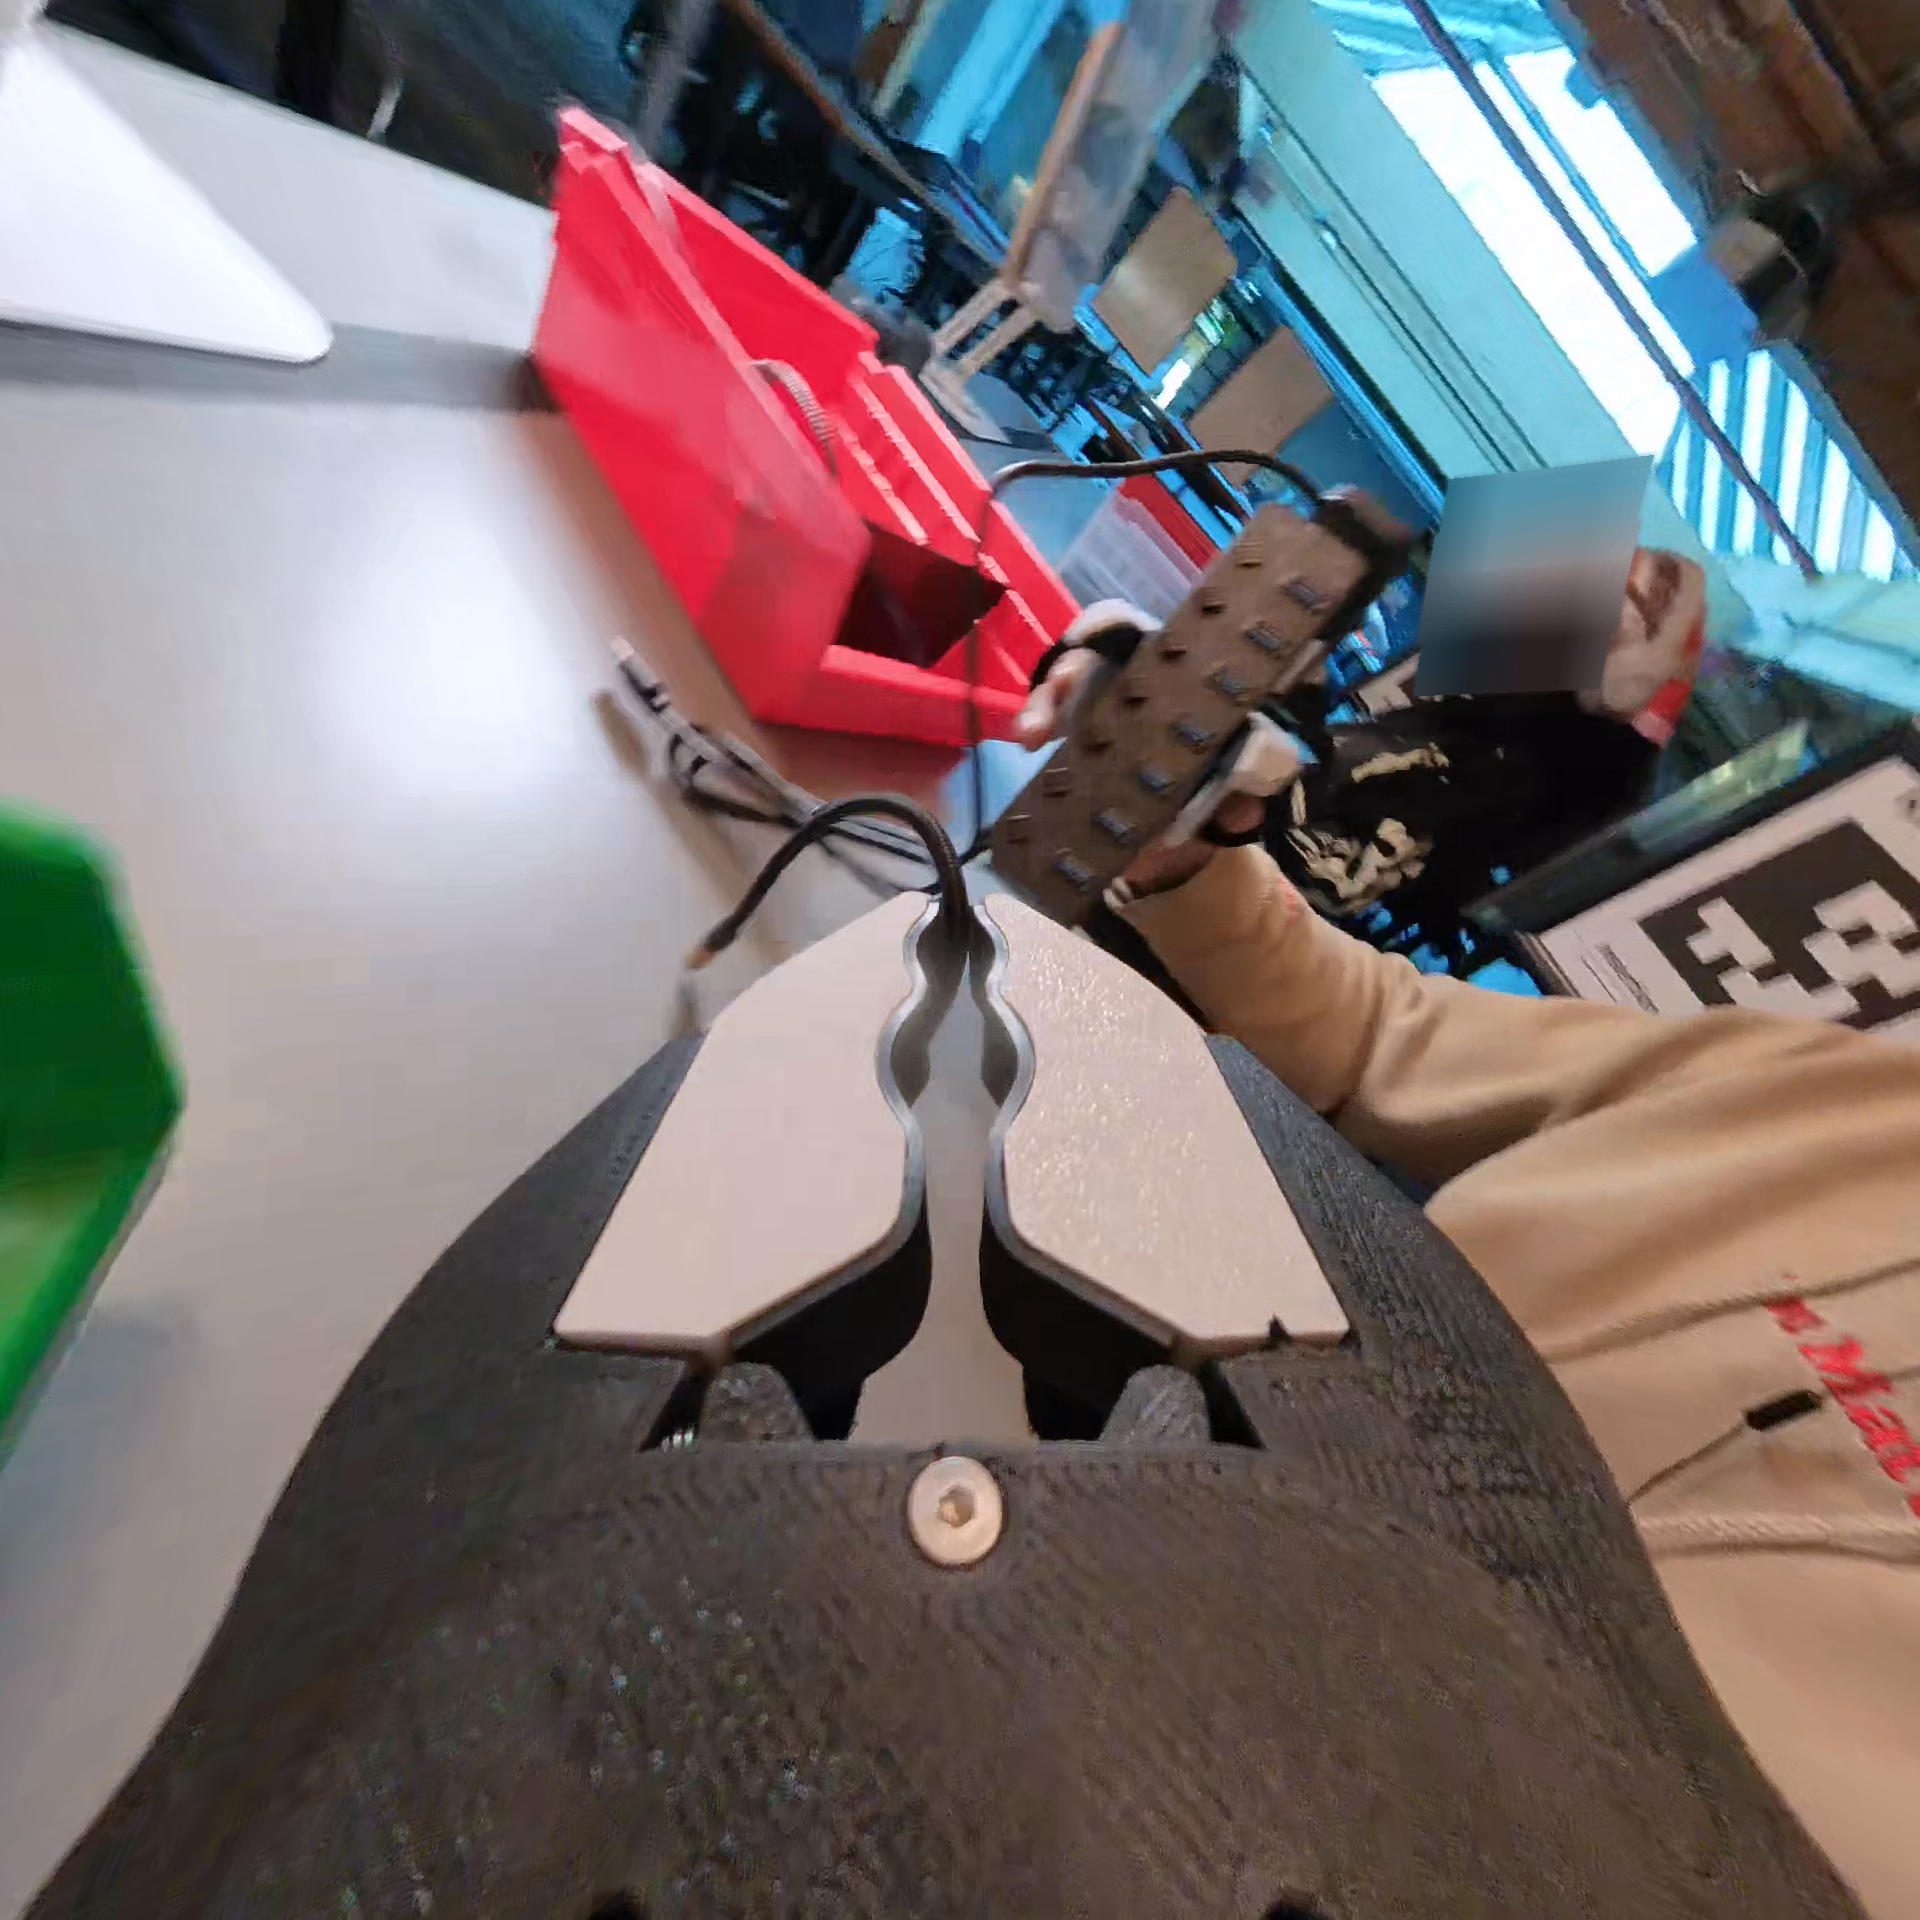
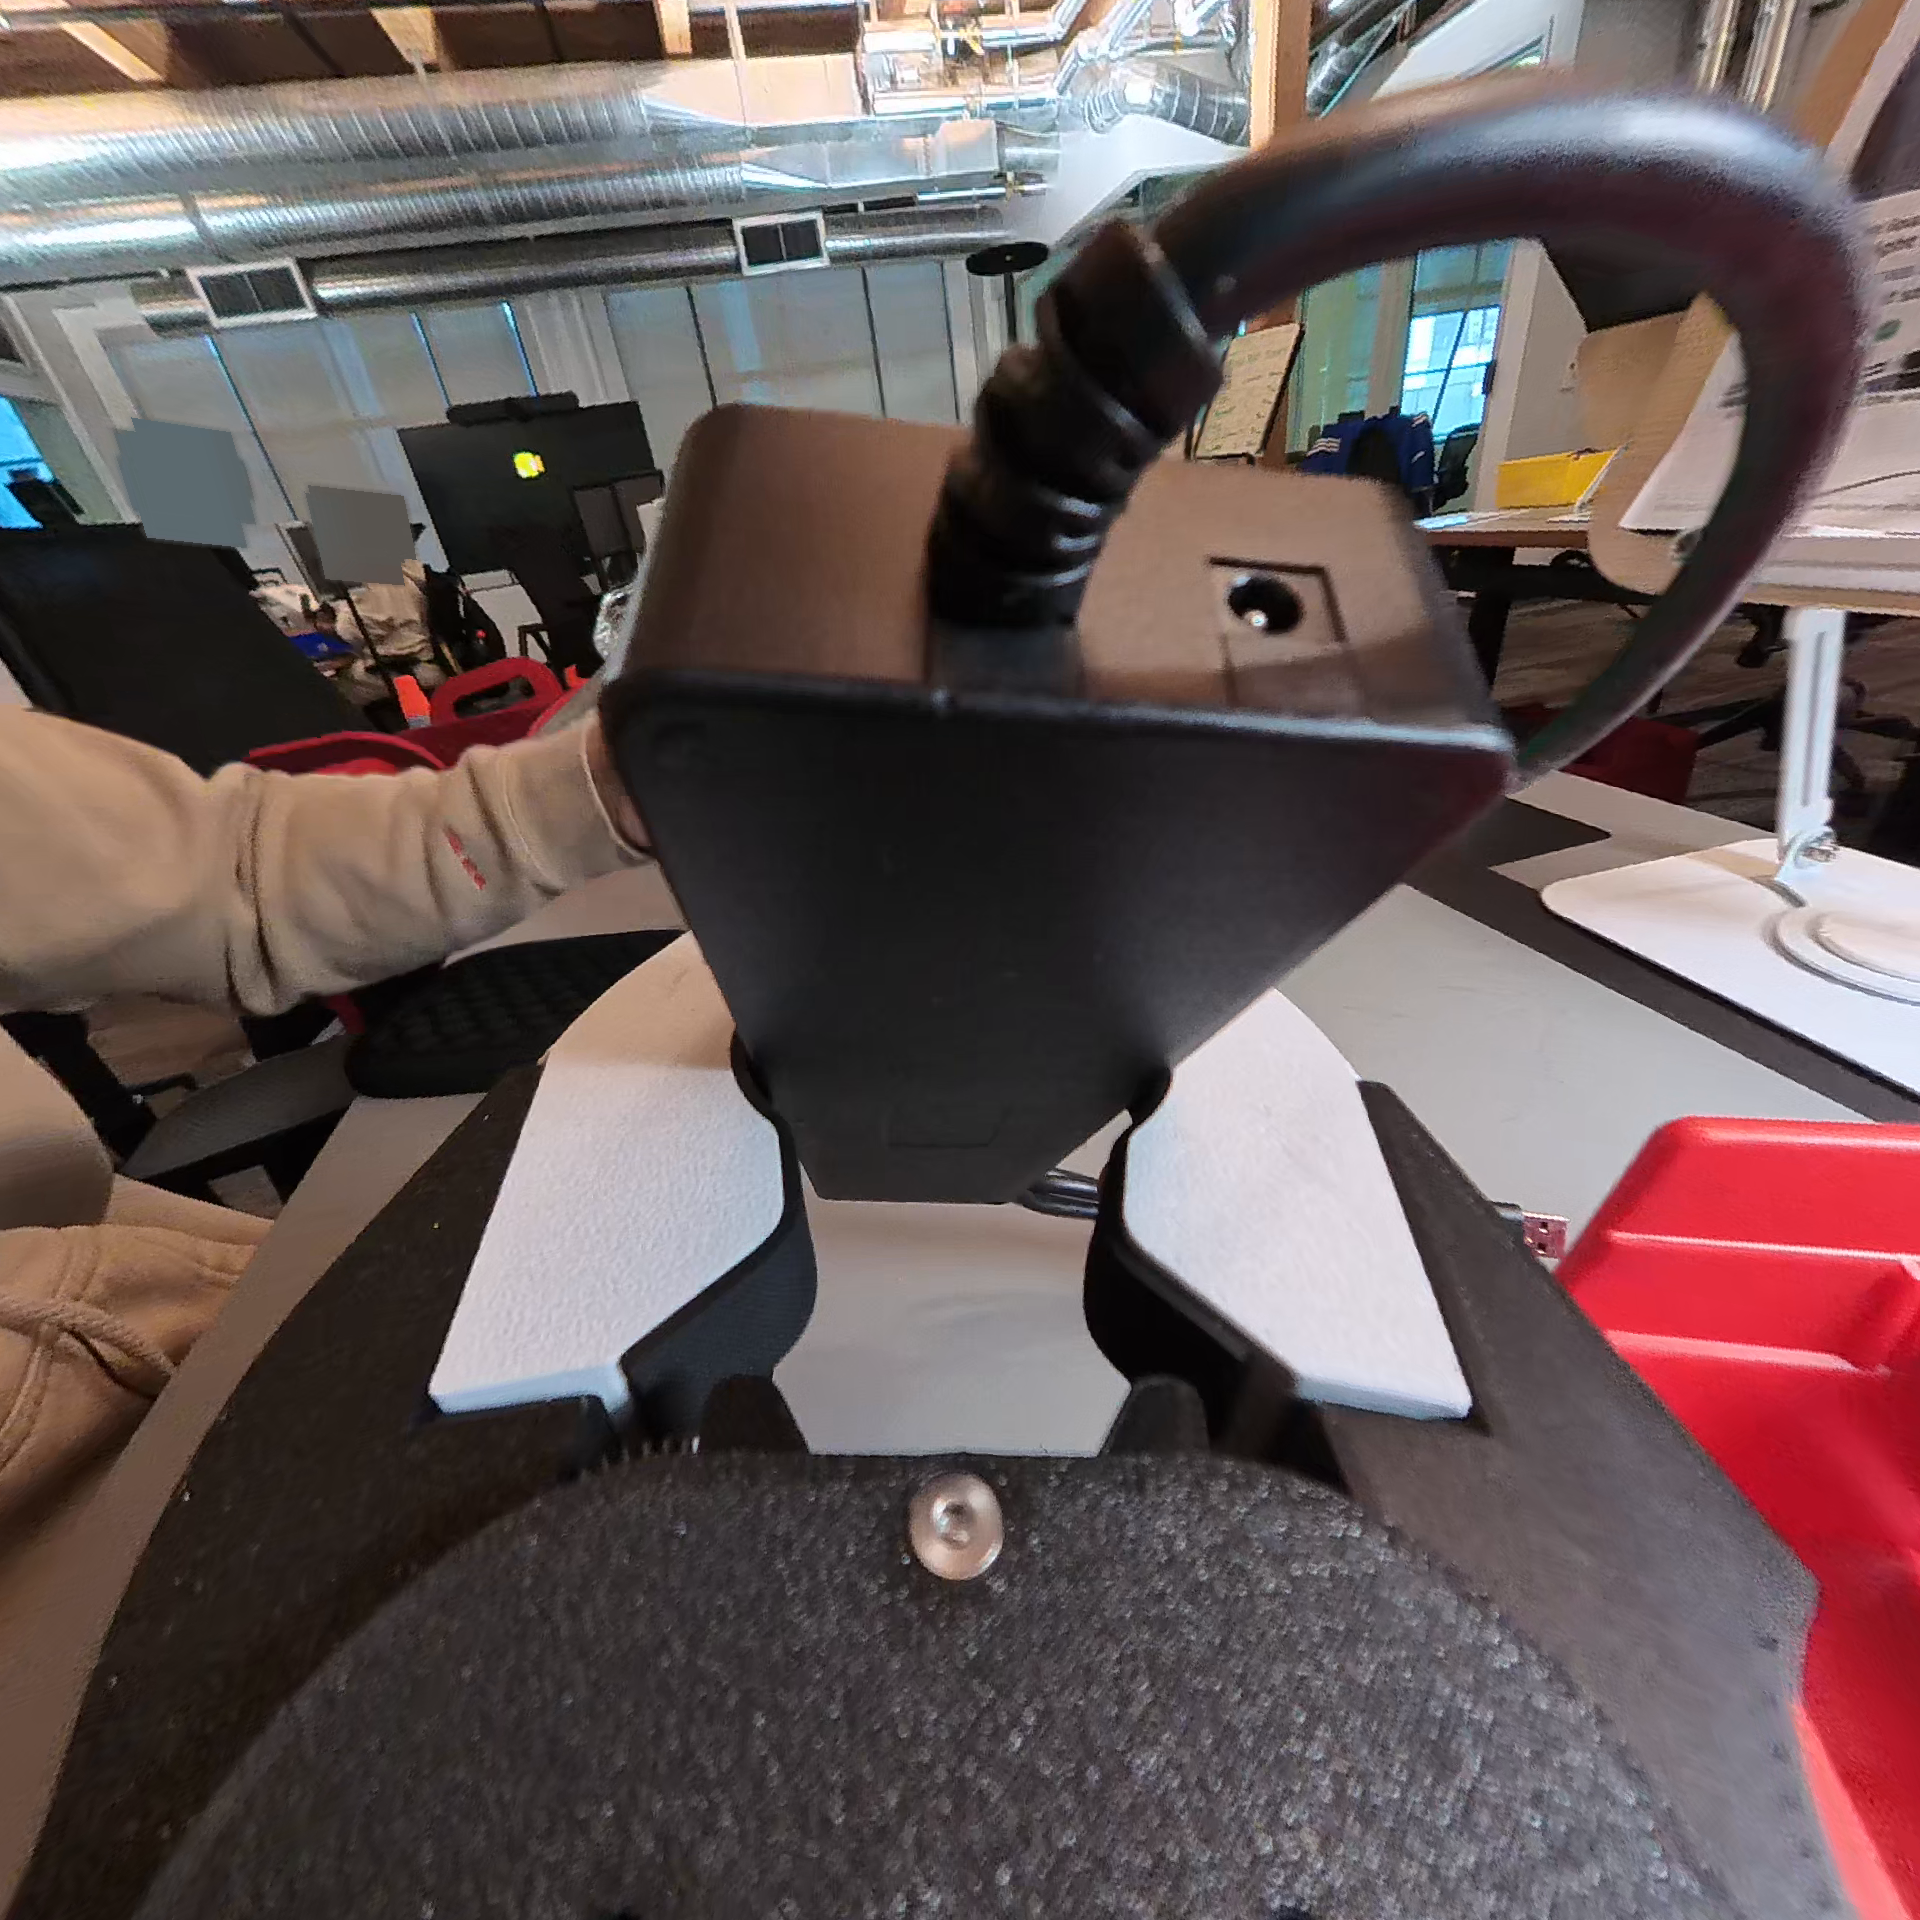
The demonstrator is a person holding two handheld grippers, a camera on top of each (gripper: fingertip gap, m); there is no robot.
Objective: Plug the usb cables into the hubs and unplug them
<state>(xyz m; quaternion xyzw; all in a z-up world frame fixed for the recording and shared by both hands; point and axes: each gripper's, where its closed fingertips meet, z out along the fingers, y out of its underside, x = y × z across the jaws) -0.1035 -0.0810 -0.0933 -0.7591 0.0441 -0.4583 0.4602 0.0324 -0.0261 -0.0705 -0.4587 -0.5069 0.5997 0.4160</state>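
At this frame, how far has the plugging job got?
Done: both pickups. The right tongs grip the black USB hub, lifted off the table; the left tongs pinch a thin black cable. In hand: bringing them together. Left: the hub's visible ports look empty, so plugging and unplugging remain.

A pale grey counter (image 1: pixel 343 644) carries a red plastic bin (image 1: pixel 727 436), a loose bundle of black cables (image 1: pixel 717 758) just beside the bin, a white flat stand base (image 2: pixel 1714 914) towards one edge, and a blurred green object (image 1: pixel 73 1091) at the other side.
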